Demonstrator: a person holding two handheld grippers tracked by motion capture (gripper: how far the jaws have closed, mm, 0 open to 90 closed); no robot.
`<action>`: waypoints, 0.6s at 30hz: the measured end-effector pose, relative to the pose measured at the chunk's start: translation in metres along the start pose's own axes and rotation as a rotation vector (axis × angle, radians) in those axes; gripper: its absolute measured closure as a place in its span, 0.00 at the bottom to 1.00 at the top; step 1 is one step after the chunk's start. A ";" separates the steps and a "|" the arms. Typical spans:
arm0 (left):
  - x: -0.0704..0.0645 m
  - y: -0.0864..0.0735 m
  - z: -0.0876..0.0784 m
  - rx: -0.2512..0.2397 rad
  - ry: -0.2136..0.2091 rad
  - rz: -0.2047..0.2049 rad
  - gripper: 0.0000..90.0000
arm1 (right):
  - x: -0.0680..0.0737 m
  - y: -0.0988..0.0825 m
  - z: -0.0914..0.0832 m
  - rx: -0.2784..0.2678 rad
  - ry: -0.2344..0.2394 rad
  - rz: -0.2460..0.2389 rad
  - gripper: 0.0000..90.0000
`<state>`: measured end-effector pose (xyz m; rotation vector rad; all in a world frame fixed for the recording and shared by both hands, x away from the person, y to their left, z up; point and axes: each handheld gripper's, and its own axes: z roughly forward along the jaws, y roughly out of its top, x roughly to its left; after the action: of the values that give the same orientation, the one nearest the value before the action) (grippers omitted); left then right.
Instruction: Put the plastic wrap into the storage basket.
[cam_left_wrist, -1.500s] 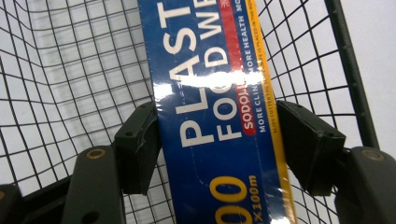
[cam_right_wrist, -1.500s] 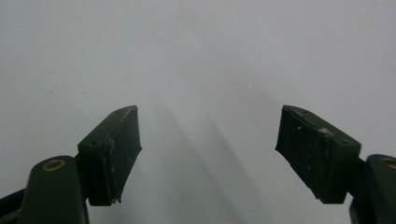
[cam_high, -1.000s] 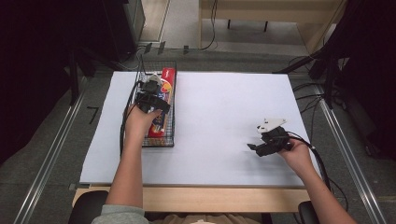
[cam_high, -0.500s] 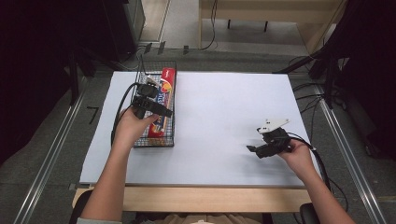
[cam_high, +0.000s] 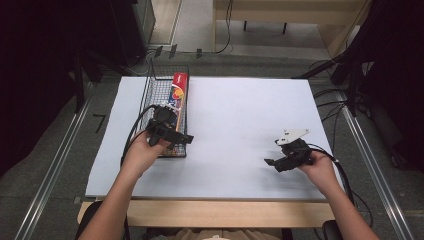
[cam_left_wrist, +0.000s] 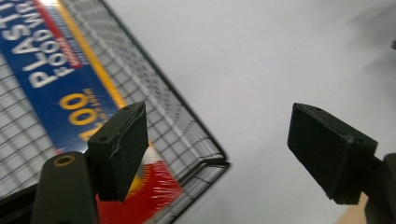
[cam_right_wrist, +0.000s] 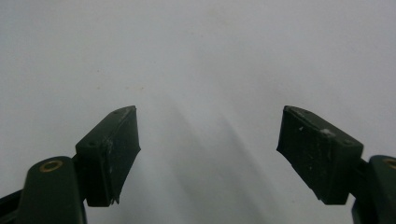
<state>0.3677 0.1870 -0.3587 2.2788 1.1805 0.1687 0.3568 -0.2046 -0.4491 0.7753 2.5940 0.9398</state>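
Box (cam_high: 178, 93) of plastic wrap lay in the wire basket (cam_high: 159, 95) at the bench's left, long axis running near to far. My left hand-held gripper (cam_high: 176, 138) hovered wide open, empty, at its near end; my right hand-held gripper (cam_high: 274, 163), equally open, sat well apart.

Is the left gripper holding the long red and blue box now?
No. The left gripper has its jaws wide apart, and the long red and blue box lies in the black wire basket.
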 end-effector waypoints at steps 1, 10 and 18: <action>-0.004 -0.001 0.002 -0.005 -0.014 0.013 0.23 | 0.000 0.000 0.000 -0.002 0.004 0.002 0.24; -0.037 -0.001 0.028 -0.033 -0.086 0.154 0.22 | 0.004 -0.001 -0.001 0.022 0.059 -0.004 0.23; -0.052 -0.002 0.039 -0.040 -0.133 0.188 0.22 | 0.007 -0.004 -0.002 0.026 0.076 -0.012 0.23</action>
<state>0.3491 0.1310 -0.3850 2.3253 0.8884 0.1089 0.3492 -0.2042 -0.4507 0.7430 2.6786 0.9513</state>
